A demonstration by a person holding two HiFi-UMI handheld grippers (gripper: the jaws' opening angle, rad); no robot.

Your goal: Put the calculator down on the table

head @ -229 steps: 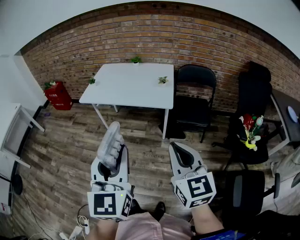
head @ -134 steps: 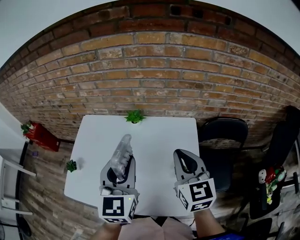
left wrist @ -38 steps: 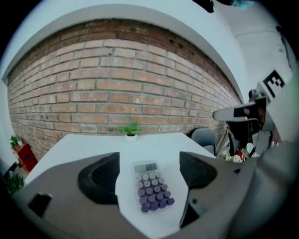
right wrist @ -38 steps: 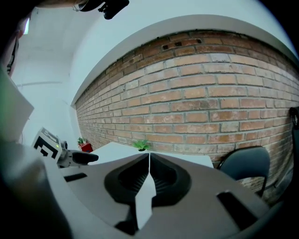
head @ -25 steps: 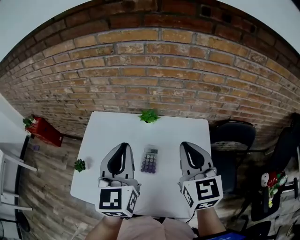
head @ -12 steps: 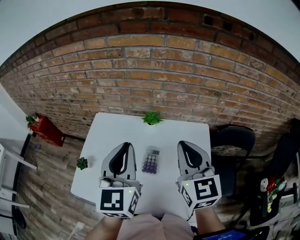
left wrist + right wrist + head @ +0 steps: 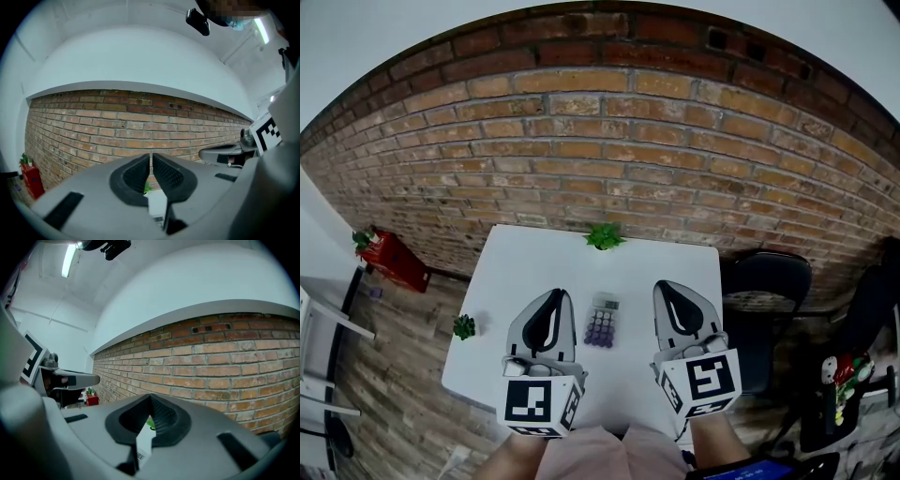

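The calculator [image 7: 600, 322] is seen lying flat on the white table [image 7: 525, 262], keys up, between the two grippers and touched by neither. The left gripper [image 7: 554, 296] is held just to its left and the right gripper [image 7: 662, 287] just to its right, both above the table and pointed towards the brick wall [image 7: 609, 150]. In the left gripper view the jaws are shown pressed together with nothing between them, and the same is shown in the right gripper view. A small green plant [image 7: 604, 235] is placed at the table's far edge, beyond the calculator. A black chair [image 7: 766, 281] is set beside the table, on the right.
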